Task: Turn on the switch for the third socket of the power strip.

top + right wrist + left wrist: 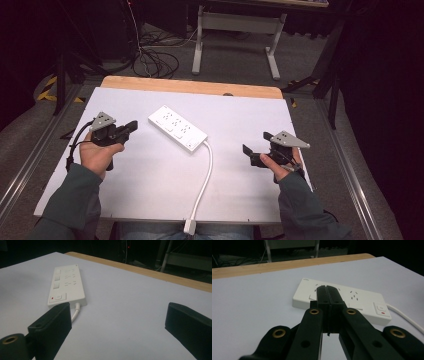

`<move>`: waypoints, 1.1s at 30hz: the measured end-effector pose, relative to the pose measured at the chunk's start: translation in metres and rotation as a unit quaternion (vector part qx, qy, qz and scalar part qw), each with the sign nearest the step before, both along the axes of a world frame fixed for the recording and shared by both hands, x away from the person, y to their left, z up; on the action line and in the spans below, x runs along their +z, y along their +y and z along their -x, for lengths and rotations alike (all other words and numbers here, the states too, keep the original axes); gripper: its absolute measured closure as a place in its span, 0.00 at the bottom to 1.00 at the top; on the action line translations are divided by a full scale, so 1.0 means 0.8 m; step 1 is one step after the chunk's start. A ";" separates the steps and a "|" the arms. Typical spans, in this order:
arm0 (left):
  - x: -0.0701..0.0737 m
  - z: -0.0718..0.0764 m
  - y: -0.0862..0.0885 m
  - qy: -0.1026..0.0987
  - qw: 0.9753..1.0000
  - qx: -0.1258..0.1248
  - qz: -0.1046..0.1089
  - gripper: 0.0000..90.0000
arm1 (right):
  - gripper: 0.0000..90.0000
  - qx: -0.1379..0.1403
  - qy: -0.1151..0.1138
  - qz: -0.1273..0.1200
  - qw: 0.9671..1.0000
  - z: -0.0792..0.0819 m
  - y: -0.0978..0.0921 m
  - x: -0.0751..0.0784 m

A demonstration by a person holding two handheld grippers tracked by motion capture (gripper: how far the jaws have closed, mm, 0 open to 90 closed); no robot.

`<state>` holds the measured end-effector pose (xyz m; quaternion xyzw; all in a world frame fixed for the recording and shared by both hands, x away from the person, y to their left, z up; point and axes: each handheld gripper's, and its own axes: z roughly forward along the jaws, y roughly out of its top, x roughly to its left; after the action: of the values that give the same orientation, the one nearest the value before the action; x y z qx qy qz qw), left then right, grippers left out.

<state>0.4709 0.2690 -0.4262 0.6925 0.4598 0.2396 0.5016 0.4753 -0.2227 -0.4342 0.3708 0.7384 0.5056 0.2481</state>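
A white power strip (177, 128) lies slantwise near the middle of the white table top (125, 175); its white cable (204, 177) runs toward the near edge and hangs over it. The strip (342, 300) has several sockets and a switch with a red mark. My left gripper (131, 127), held in a hand at the left, is shut with nothing between its jaws, its tips (327, 290) just short of the strip's left end. To the right of the strip (66, 286), my right gripper (256, 148) stands open and empty, a short way from the cable (75, 312).
A wooden strip (190, 86) borders the table's far edge. Beyond it on the floor are a white desk frame (237, 35) and loose cables (155, 62). Metal rails (30, 160) run along both sides of the table.
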 end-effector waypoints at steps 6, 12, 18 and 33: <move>0.004 0.012 0.008 -0.007 1.000 0.006 0.004 1.00 | 0.08 -0.002 0.002 0.000 1.000 0.000 0.000 0.000; 0.007 0.029 0.021 -0.016 0.999 0.020 0.021 1.00 | 0.08 -0.002 0.001 0.002 1.000 0.000 0.000 0.000; 0.010 0.044 0.031 -0.026 0.999 0.026 0.028 1.00 | 0.08 -0.003 0.001 0.002 1.000 0.000 -0.001 0.000; 0.012 0.057 0.042 -0.033 0.998 0.040 0.041 1.00 | 0.08 -0.004 0.000 -0.001 1.000 0.001 -0.001 0.001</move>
<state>0.4256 0.3027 -0.4169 0.6444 0.4794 0.2634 0.5344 0.4747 -0.2236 -0.4335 0.3738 0.7368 0.5050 0.2496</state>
